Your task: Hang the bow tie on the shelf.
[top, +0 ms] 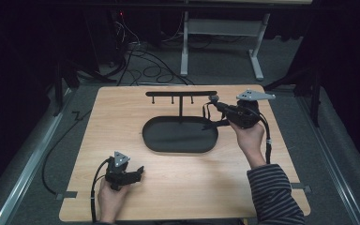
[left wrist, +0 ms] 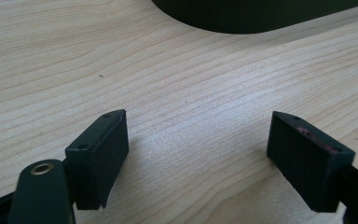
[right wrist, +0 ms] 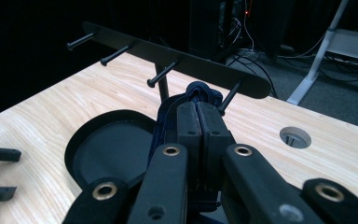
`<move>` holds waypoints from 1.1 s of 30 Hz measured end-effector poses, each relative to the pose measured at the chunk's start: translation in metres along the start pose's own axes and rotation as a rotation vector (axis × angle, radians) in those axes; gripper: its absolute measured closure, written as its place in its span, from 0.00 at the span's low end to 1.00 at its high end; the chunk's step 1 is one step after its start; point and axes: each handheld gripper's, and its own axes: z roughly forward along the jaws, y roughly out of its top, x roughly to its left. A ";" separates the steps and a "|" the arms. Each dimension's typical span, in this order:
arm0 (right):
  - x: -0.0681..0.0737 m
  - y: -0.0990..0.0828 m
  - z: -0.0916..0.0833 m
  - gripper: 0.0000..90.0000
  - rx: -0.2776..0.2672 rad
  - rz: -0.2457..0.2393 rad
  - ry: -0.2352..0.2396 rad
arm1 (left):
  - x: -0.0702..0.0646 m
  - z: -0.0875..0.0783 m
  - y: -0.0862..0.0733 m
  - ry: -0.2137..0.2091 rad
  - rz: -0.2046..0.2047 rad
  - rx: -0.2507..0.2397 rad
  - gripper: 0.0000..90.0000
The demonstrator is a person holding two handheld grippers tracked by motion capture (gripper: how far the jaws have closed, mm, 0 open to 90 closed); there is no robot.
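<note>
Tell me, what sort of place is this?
Probably a lab or workshop set up for recording. A bare wooden table stands in a dark room, loose cables lie on the grey floor behind, and a metal frame stands beyond.

One desk (top: pixel 122 112) carries one black stand with an oval tray (top: pixel 159 140), and four pegs (right wrist: pixel 163 74) jut from its crossbar. Two grippers (top: pixel 138 172) are present. One dark cloth (right wrist: pixel 193 93) is there.

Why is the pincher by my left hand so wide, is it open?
Open: the left gripper has its jaws far apart over bare table.
</note>
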 end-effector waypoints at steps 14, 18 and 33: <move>-0.009 0.008 0.015 1.00 0.003 0.017 -0.028 | 0.000 0.000 0.000 -0.001 -0.002 -0.001 0.23; -0.012 0.008 0.022 1.00 0.011 0.026 -0.035 | 0.000 0.000 0.000 -0.001 -0.002 -0.002 0.23; -0.025 0.002 0.037 0.99 0.032 0.060 -0.088 | 0.000 0.000 0.000 0.000 0.001 0.000 0.23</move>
